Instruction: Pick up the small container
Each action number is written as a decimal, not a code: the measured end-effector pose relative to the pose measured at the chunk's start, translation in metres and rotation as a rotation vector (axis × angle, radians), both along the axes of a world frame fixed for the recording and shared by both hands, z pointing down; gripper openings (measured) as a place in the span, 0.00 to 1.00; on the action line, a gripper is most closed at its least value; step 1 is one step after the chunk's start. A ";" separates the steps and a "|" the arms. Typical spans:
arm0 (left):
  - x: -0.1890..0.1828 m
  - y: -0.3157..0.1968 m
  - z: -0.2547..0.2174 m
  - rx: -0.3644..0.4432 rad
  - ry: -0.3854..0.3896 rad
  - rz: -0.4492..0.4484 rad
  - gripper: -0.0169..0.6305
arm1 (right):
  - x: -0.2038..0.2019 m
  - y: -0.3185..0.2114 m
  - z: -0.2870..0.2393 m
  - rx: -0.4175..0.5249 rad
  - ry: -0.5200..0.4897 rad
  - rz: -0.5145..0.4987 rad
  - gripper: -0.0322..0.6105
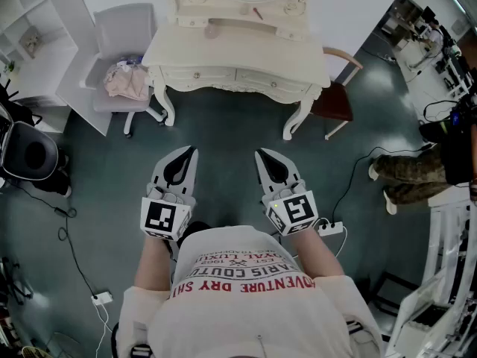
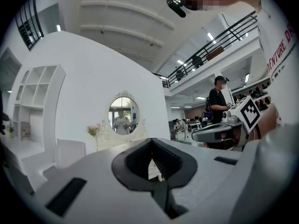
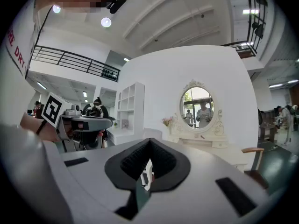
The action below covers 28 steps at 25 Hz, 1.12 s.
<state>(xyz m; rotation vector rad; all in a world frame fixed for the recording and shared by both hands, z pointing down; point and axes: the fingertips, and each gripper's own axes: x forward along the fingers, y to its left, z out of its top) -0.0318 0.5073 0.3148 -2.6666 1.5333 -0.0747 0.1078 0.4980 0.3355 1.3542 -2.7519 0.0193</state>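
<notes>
- Left gripper and right gripper hang side by side, both closed on nothing.
- We take the pinkish object, toward the back edge of the dressing table, for the small container.
- It lies straight ahead, well apart; we judge the left gripper marginally nearer.

Cream dressing table bearing small container

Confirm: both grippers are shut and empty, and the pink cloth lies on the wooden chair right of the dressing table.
Wrong chair. The head view shows the pink cloth on the grey chair left of the dressing table. Left gripper and right gripper are shut and empty.
</notes>
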 end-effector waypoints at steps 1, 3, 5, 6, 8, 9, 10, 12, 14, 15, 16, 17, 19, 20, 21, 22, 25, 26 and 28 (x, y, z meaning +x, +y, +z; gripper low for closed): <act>0.001 -0.001 0.000 -0.002 0.000 -0.001 0.04 | 0.001 -0.001 0.000 -0.002 -0.004 -0.001 0.05; 0.003 -0.004 0.000 -0.003 0.000 -0.003 0.04 | 0.002 -0.003 0.000 -0.003 -0.012 -0.004 0.05; 0.004 -0.007 0.001 -0.002 -0.005 -0.004 0.04 | 0.002 -0.005 0.000 -0.004 -0.016 -0.007 0.05; 0.004 -0.008 0.002 -0.003 -0.008 -0.005 0.04 | 0.003 -0.006 0.000 -0.005 -0.017 -0.008 0.05; 0.005 -0.009 0.002 -0.009 -0.006 -0.012 0.04 | 0.005 -0.007 0.000 -0.005 -0.013 -0.008 0.05; 0.004 -0.009 0.002 -0.013 -0.002 -0.017 0.04 | 0.005 -0.007 0.000 -0.002 -0.009 -0.007 0.05; 0.004 -0.009 0.003 -0.016 0.000 -0.021 0.04 | 0.006 -0.007 0.000 0.001 -0.005 -0.004 0.05; 0.004 -0.009 0.002 -0.018 0.002 -0.026 0.04 | 0.008 -0.007 0.001 0.002 -0.006 0.005 0.05; 0.005 -0.010 0.002 -0.021 0.001 -0.027 0.04 | 0.011 -0.010 0.002 -0.004 -0.012 0.015 0.05; 0.006 -0.011 0.002 -0.023 0.003 -0.027 0.04 | 0.012 -0.012 0.004 -0.009 -0.013 0.020 0.05; 0.006 -0.013 0.002 -0.027 0.005 -0.028 0.04 | 0.013 -0.014 0.005 -0.015 -0.015 0.024 0.05; 0.006 -0.014 0.004 -0.034 0.005 -0.032 0.04 | 0.014 -0.016 0.007 -0.023 -0.016 0.027 0.05; 0.003 -0.019 0.011 -0.050 -0.001 -0.040 0.04 | 0.014 -0.022 0.012 -0.039 -0.018 0.029 0.05; 0.002 -0.023 0.013 -0.056 -0.002 -0.041 0.04 | 0.013 -0.025 0.014 -0.045 -0.019 0.030 0.05; 0.001 -0.027 0.014 -0.059 -0.004 -0.039 0.04 | 0.013 -0.029 0.016 -0.049 -0.019 0.031 0.05; 0.001 -0.032 0.014 -0.059 -0.009 -0.035 0.04 | 0.012 -0.033 0.018 -0.051 -0.019 0.033 0.05; -0.004 -0.056 0.012 -0.050 -0.029 -0.024 0.04 | 0.008 -0.054 0.018 -0.046 -0.022 0.046 0.05; -0.006 -0.067 0.012 -0.047 -0.029 -0.023 0.04 | 0.006 -0.064 0.019 -0.044 -0.022 0.052 0.05; -0.013 -0.093 0.015 -0.046 -0.027 -0.020 0.04 | 0.002 -0.086 0.023 -0.046 -0.023 0.068 0.05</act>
